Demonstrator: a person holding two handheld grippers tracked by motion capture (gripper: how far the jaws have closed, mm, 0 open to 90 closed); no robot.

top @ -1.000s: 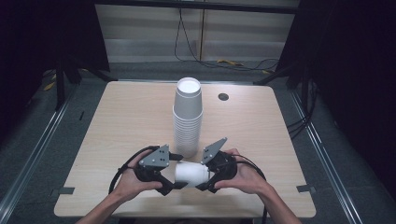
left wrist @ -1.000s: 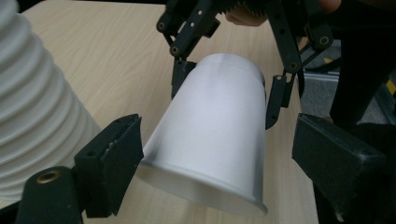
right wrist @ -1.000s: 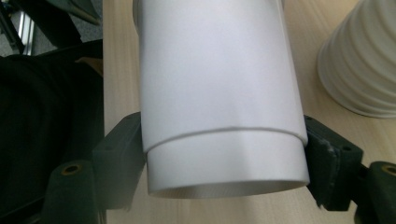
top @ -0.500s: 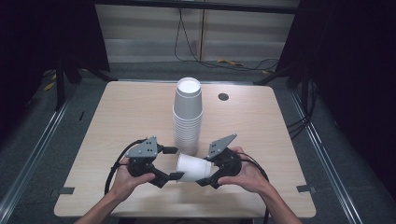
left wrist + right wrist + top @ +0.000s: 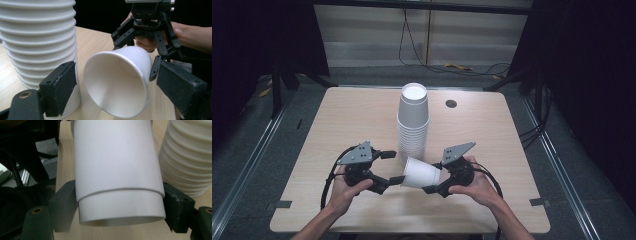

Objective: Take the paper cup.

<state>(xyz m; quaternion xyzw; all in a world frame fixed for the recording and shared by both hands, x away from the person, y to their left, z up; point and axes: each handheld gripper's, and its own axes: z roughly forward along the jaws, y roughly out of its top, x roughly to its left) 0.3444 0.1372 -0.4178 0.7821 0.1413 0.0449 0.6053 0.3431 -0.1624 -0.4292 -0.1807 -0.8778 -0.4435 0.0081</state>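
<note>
Cup (image 5: 421, 173) (white, sideways) clamped in right gripper (image 5: 436, 184) jaws; left gripper (image 5: 393, 167) jaws spread, empty.

Cup stack (image 5: 413, 125) blocks mid-table (far side looks free); flanks bare

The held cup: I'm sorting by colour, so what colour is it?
Plain white cup, clearest in the left gripper view.

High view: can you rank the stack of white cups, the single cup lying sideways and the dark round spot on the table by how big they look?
1. stack of cups, clearly the largest.
2. single cup, well smaller than the stack.
3. dark round spot, by far the smallest.
</note>
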